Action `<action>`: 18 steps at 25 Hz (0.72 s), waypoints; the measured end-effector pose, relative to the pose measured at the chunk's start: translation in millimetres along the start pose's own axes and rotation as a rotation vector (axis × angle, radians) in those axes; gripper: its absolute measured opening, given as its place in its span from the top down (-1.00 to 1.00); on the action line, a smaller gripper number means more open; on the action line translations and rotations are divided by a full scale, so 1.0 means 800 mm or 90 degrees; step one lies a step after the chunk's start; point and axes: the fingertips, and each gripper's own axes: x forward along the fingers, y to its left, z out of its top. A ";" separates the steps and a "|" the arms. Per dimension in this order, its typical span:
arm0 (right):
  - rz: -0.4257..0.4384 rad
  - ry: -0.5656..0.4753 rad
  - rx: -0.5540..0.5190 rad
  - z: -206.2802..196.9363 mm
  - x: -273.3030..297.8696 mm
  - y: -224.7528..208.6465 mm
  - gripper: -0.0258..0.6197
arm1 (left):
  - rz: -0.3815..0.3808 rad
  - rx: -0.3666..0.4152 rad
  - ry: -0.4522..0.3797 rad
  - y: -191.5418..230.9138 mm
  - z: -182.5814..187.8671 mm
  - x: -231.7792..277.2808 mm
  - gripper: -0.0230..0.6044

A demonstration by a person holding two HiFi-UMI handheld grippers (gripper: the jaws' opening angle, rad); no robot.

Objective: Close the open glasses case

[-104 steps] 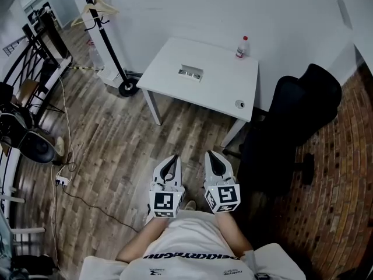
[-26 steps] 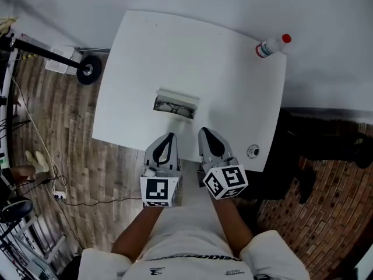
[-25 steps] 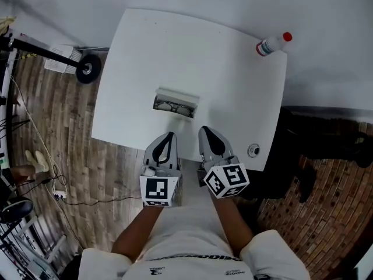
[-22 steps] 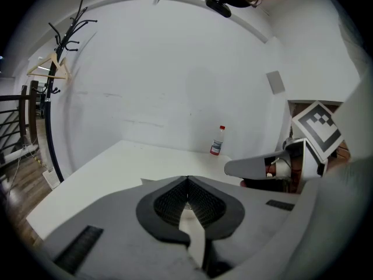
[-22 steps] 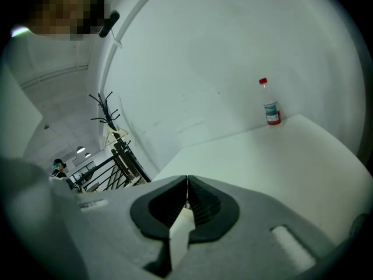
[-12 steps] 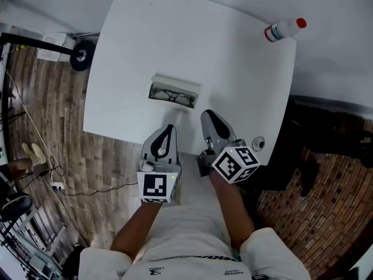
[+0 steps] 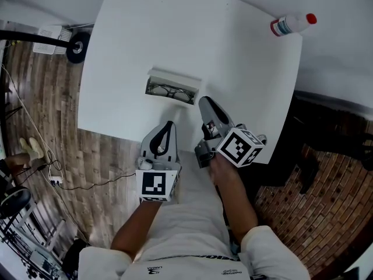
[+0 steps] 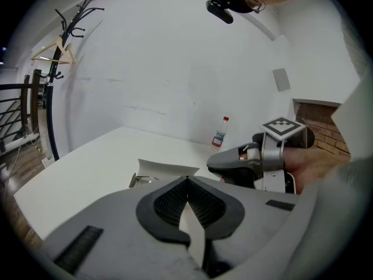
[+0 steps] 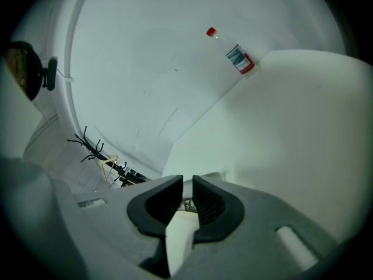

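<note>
The open glasses case point(image 7: 173, 87) lies on the white table point(image 7: 245, 69), with its lid raised on the far side and the glasses inside. Your right gripper point(image 7: 204, 101) is over the table, just beside the right near corner of the case. Its jaws stand a little apart with nothing held, and the case shows through the narrow gap. Your left gripper point(image 7: 169, 123) is at the near edge of the table, in front of the case and apart from it. Its jaws are pressed together and empty. A bottle point(image 7: 291, 24) stands at the far right corner.
</note>
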 end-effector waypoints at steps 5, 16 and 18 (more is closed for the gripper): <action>-0.004 -0.007 0.055 -0.001 0.011 -0.014 0.80 | -0.002 -0.003 0.002 0.000 -0.003 0.008 0.94; 0.015 -0.010 0.167 -0.004 0.028 -0.021 0.78 | -0.006 -0.018 0.017 -0.002 -0.012 0.015 0.94; 0.017 -0.010 0.186 -0.005 0.030 -0.022 0.78 | -0.008 -0.026 0.020 -0.005 -0.014 0.016 0.94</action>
